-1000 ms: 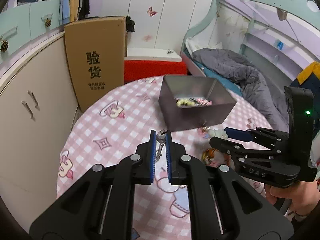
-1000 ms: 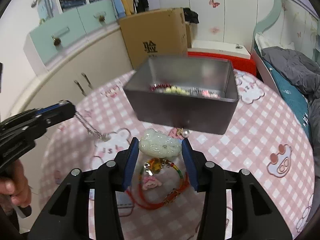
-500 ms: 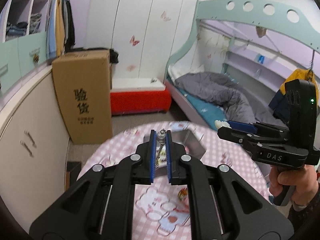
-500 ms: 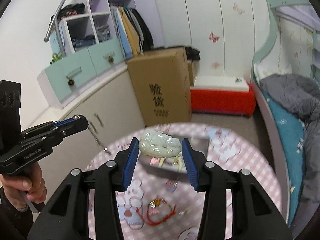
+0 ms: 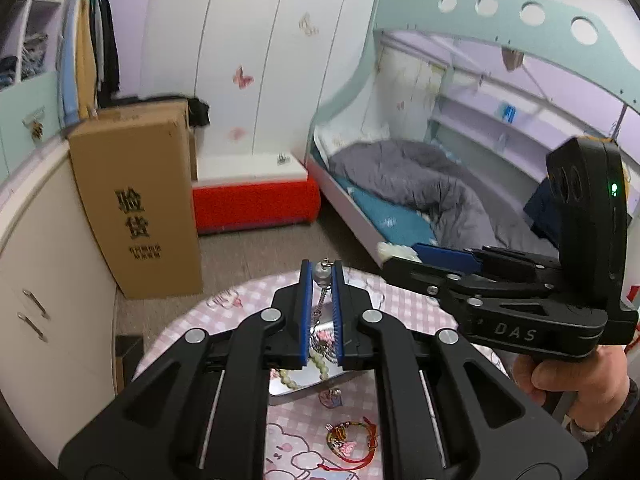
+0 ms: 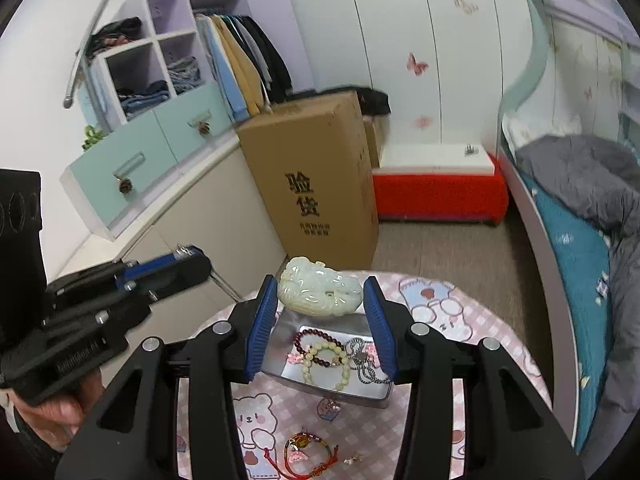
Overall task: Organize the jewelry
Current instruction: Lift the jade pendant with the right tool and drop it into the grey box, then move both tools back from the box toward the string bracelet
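Left wrist view: the left gripper (image 5: 321, 276) is pinched nearly closed on a silver chain (image 5: 322, 280), gripped at its top bead so the rest hangs free between the pads, likely so it can be lowered without tangling. Below sits one metal tin (image 5: 296, 390) on the pink checked table (image 5: 400, 308), and one red cord bracelet (image 5: 352, 444) lies loose in front of the tin. The right gripper (image 5: 394, 251) shows side-on at the right, one hand (image 5: 576, 384) on its handle.

Right wrist view: the right gripper (image 6: 320, 300) is partly closed across one pale jade carving (image 6: 318, 293), clamped by its ends and carried above the tin (image 6: 376, 398), probably for dropping in. The tin holds three bead bracelets and one silver chain; three or four small pieces lie loose on the table in front of it
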Demonstrator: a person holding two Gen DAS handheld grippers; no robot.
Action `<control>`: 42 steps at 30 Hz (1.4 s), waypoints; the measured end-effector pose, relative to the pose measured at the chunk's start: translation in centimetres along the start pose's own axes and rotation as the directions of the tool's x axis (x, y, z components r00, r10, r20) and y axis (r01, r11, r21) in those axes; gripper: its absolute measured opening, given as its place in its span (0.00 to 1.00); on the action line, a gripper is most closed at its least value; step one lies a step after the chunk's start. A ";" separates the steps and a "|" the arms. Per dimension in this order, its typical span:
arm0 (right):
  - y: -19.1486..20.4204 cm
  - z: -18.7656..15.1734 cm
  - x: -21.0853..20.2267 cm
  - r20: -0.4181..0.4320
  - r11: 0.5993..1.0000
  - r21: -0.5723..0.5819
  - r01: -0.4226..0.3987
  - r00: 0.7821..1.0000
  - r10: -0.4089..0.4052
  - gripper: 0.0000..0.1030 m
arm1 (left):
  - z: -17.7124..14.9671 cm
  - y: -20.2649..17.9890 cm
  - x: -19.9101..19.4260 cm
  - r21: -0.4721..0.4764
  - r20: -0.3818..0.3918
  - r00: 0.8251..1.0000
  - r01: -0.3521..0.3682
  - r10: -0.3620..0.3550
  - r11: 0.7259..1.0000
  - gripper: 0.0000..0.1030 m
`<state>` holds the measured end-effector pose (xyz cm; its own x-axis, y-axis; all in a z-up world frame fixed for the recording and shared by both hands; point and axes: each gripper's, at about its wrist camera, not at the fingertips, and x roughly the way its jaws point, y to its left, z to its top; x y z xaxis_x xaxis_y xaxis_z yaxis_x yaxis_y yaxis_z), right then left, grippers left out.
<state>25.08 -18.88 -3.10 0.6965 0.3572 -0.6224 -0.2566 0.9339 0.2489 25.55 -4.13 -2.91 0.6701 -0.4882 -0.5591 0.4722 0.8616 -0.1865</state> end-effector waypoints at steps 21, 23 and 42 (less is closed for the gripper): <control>-5.7 -1.7 1.8 -0.001 0.970 0.221 0.098 0.995 -0.100 0.93 | -1.9 2.9 0.2 -0.091 0.011 0.972 -0.231 0.233 0.969 0.94; -5.5 -1.5 1.2 0.012 0.972 0.216 0.098 0.995 -0.103 0.93 | -1.9 2.9 -0.6 -0.099 0.025 0.969 -0.242 0.246 0.965 0.94; -2.5 -1.4 -5.7 0.136 0.982 0.132 0.135 0.979 -0.153 0.93 | -3.4 1.0 -7.1 -0.070 0.124 0.951 -0.278 0.285 0.958 0.94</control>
<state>20.79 -23.28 -1.24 0.8123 0.2052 -0.5459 -0.0697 0.9635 0.2586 19.36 0.66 -1.88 0.8425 -0.2359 -0.4843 0.2262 0.9708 -0.0794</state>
